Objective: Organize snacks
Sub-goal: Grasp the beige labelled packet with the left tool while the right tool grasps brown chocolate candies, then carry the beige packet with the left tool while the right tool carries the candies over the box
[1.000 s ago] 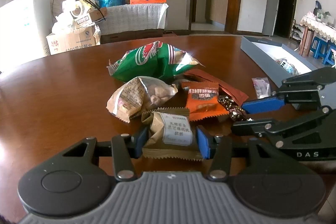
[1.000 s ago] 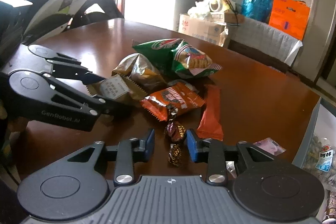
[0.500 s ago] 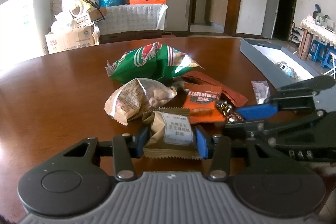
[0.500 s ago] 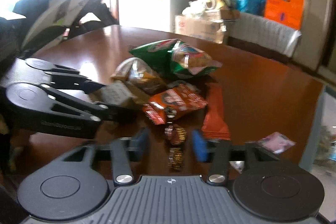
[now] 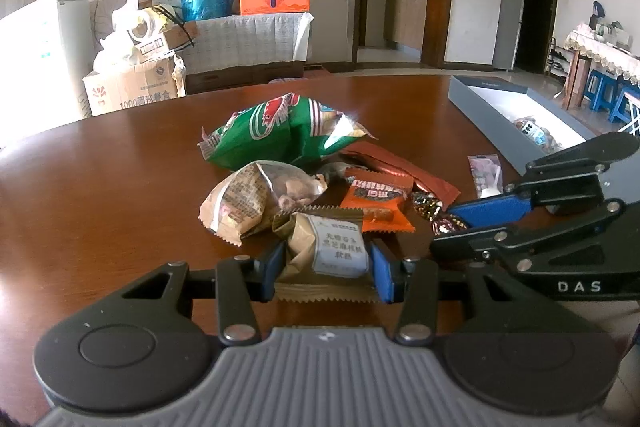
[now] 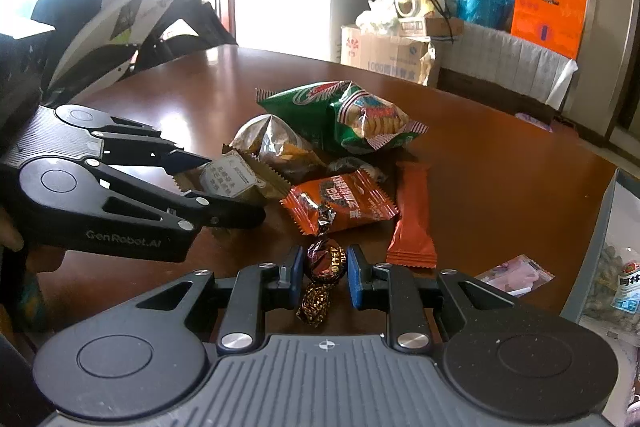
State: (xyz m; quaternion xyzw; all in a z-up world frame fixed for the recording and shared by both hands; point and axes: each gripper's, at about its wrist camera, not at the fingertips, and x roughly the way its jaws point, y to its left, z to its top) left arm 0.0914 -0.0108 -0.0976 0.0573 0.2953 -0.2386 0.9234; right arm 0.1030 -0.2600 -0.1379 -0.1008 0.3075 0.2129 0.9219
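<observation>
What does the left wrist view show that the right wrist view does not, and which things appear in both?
Only the left wrist view: the left gripper seen head-on, its jaws pressed on the tan packet, and a doorway behind. Only the right wrist view: the right gripper closed on the twist-wrapped candy, and a white fridge. Both: the green chip bag, orange packet and grey box.

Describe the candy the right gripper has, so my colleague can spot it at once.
On the brown wooden table, find the snack pile led by the green chip bag. At its near edge, just before the orange packet, sits the twist-wrapped candy, clamped in the right gripper. It alone is round, dark brown and foil-shiny with gold lettering.
</observation>
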